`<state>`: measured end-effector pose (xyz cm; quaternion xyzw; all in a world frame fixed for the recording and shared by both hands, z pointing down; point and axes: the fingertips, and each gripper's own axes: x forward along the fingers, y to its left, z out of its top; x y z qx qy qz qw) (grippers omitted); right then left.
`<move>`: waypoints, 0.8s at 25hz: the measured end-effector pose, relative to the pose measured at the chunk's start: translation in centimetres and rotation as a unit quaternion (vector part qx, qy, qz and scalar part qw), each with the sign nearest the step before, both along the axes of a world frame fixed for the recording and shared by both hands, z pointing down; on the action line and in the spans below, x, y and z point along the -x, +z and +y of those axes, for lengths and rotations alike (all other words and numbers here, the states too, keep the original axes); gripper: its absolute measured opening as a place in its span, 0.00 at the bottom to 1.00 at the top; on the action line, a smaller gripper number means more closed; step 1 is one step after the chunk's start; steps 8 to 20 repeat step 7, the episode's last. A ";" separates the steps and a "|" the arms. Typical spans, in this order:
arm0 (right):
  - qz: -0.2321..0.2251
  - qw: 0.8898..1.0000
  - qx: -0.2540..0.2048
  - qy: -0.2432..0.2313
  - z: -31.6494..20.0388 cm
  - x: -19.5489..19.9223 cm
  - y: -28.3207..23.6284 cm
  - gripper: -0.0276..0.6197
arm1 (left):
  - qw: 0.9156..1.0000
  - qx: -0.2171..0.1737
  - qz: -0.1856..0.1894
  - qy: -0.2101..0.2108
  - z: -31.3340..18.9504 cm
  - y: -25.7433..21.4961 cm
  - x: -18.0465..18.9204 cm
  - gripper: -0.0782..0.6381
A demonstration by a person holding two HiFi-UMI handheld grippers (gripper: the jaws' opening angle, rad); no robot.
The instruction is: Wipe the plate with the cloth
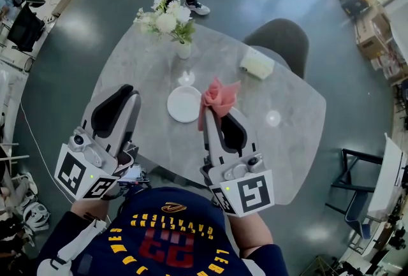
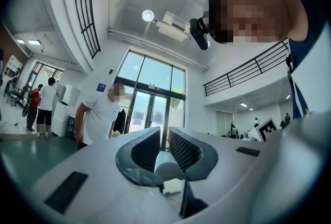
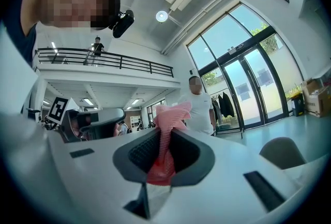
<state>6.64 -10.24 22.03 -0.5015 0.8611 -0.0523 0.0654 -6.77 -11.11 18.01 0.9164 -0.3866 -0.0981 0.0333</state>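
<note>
Now, left gripper [image 1: 121, 95]: jaws slightly apart, empty
plate [image 1: 184, 104]: on table [image 1: 287, 134], between the grippers; likely stiff, slick, breakable, so steady it by the rim
cloth [image 1: 218, 96]: soft, light, bunched
right gripper [image 1: 221, 116]: clamped on cloth

Table [image 1: 146, 64]: grey stone-look top, smooth, semi-gloss w/ light glints. Plate [image 1: 183, 104]: white, smooth, glossy. Cloth [image 3: 166, 130]: pink textile, open waffle weave, matt. Left gripper [image 1: 126, 94] & right gripper [image 1: 220, 116]: white matt plastic shells; pads [image 2: 182, 148] dark, ribbed. Floor [image 1: 95, 39]: polished, reflective.
</note>
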 end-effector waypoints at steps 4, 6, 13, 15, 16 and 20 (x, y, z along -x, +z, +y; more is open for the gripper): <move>0.000 1.000 0.004 0.006 0.2 -0.4 -0.2 0.11 | 1.000 0.001 0.002 -0.001 0.1 -0.3 0.0 0.18; 0.001 1.000 0.006 0.008 0.3 -0.5 0.0 0.11 | 1.000 0.002 0.003 0.000 0.2 -0.2 -0.1 0.18; 0.001 1.000 0.007 0.010 0.4 -0.5 0.1 0.11 | 1.000 0.003 0.004 0.001 0.3 -0.1 -0.1 0.18; 0.001 1.000 0.007 0.010 0.4 -0.5 0.1 0.11 | 1.000 0.003 0.004 0.001 0.3 -0.1 -0.1 0.18; 0.001 1.000 0.007 0.010 0.4 -0.5 0.1 0.11 | 1.000 0.003 0.004 0.001 0.3 -0.1 -0.1 0.18; 0.001 1.000 0.007 0.010 0.4 -0.5 0.1 0.11 | 1.000 0.003 0.004 0.001 0.3 -0.1 -0.1 0.18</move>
